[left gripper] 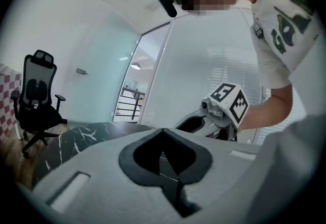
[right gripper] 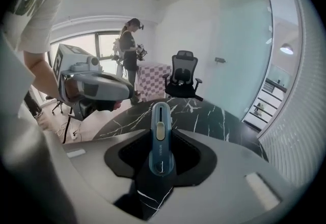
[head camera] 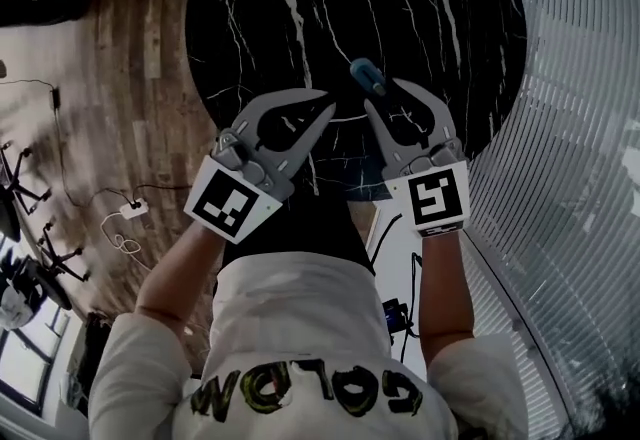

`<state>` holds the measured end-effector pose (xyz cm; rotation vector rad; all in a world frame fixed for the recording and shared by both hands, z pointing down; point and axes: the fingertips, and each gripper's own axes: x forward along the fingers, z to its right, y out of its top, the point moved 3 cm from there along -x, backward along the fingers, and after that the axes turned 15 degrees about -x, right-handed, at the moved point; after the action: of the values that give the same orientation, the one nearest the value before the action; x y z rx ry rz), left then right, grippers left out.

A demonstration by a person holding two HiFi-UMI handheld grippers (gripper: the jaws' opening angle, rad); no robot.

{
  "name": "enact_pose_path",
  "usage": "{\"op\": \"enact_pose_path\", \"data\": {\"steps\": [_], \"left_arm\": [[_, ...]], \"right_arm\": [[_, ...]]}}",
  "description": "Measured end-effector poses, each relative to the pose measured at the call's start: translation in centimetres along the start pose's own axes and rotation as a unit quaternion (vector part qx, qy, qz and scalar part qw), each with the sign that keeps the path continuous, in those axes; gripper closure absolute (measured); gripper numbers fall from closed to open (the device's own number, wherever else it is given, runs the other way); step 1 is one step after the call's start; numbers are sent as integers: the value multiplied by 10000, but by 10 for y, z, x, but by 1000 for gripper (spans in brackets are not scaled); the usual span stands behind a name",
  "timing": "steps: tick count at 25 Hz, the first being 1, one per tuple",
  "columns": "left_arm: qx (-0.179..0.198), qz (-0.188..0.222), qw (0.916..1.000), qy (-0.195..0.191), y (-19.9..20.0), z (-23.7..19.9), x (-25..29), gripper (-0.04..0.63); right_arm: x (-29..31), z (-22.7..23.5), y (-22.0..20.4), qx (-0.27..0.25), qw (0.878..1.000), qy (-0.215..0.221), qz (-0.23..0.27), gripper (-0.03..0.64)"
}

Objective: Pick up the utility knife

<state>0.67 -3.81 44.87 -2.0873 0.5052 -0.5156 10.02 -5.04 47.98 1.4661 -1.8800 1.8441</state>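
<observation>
The utility knife (head camera: 367, 76) is blue with a pale slider. It is clamped between the jaws of my right gripper (head camera: 383, 93) and sticks out past the tips, lifted off the round black marble table (head camera: 420, 8). In the right gripper view the knife (right gripper: 161, 136) stands upright in the middle of the right gripper (right gripper: 161, 141), which is shut on it. My left gripper (head camera: 325, 108) hangs beside it at about the same height, jaws together and holding nothing. The left gripper (left gripper: 163, 131) shows closed tips in its own view, with the right gripper (left gripper: 204, 118) beyond.
A black office chair (right gripper: 183, 78) stands past the table's far side, and a person (right gripper: 130, 47) stands further back by a window. Ribbed glass walls (head camera: 580, 128) curve round the right. Cables and a power strip (head camera: 125, 213) lie on the wood floor at the left.
</observation>
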Motion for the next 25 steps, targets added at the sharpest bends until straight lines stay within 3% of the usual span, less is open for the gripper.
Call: {"op": "enact_pose_path", "data": {"steps": [11,18,25], "left_arm": [[13,514,9986,-123,88,78,-38,594],[172,693,9968,-353,123,122,-54,594],[158,697,9971,-250,145,149,-71,594]], "right_arm": [[-109,-1,94,96,9920,-674,1062,485],[-160,-3,139,157,9776,-1134,1766,486],[-207,-4,159,512,9619,-1527,2210,485]]}}
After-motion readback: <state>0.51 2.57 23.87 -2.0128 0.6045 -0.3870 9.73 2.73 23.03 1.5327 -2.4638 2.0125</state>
